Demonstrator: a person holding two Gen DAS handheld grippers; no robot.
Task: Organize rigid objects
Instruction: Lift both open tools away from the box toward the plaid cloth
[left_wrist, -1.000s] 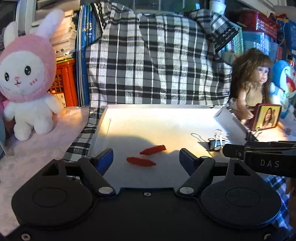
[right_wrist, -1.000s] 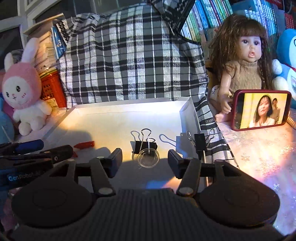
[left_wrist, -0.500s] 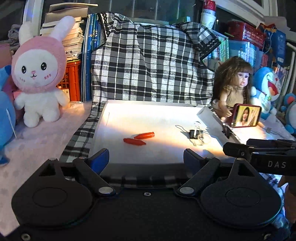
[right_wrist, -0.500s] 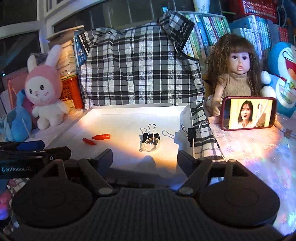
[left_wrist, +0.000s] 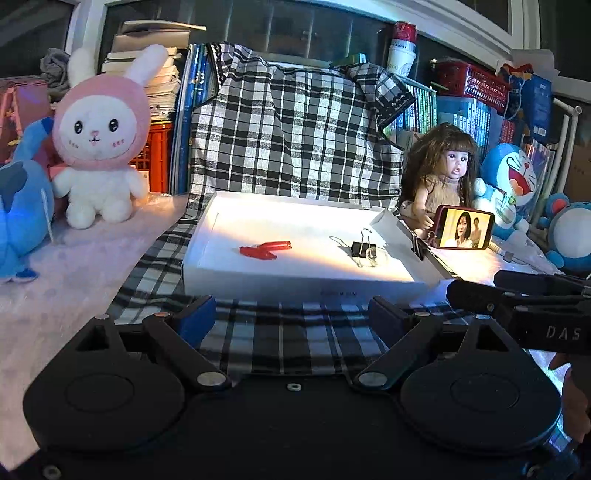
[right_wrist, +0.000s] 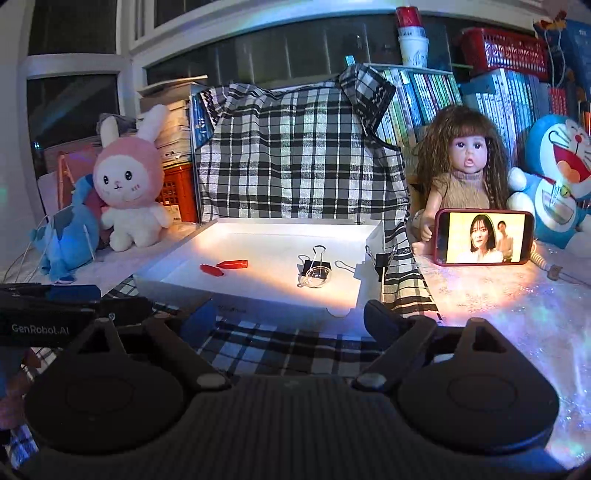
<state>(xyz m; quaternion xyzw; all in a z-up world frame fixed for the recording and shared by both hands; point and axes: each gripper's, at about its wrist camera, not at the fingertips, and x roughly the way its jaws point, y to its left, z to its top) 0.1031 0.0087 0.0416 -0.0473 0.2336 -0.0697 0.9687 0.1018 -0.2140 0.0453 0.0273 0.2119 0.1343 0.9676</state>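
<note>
A shallow white tray (left_wrist: 295, 284) (right_wrist: 243, 293) lies on a checked cloth. In it lie two small red pieces (left_wrist: 264, 249) (right_wrist: 223, 266) side by side, and a black binder clip (left_wrist: 364, 248) (right_wrist: 314, 266) next to a small clear glass piece (right_wrist: 314, 280). A second black binder clip (left_wrist: 417, 245) (right_wrist: 382, 260) is clamped on the tray's right wall. My left gripper (left_wrist: 293, 317) is open and empty, in front of the tray. My right gripper (right_wrist: 288, 321) is open and empty, also in front of the tray.
A pink rabbit plush (left_wrist: 101, 136) and a blue plush (left_wrist: 18, 218) stand at the left. A doll (right_wrist: 461, 162), a phone with a lit screen (right_wrist: 484, 242) and a Doraemon plush (right_wrist: 557, 173) stand at the right. Books and crates fill the back.
Both grippers have drawn back and up from over the tray to in front of its near edge. Both stay open. The red pieces and clips have not moved.
</note>
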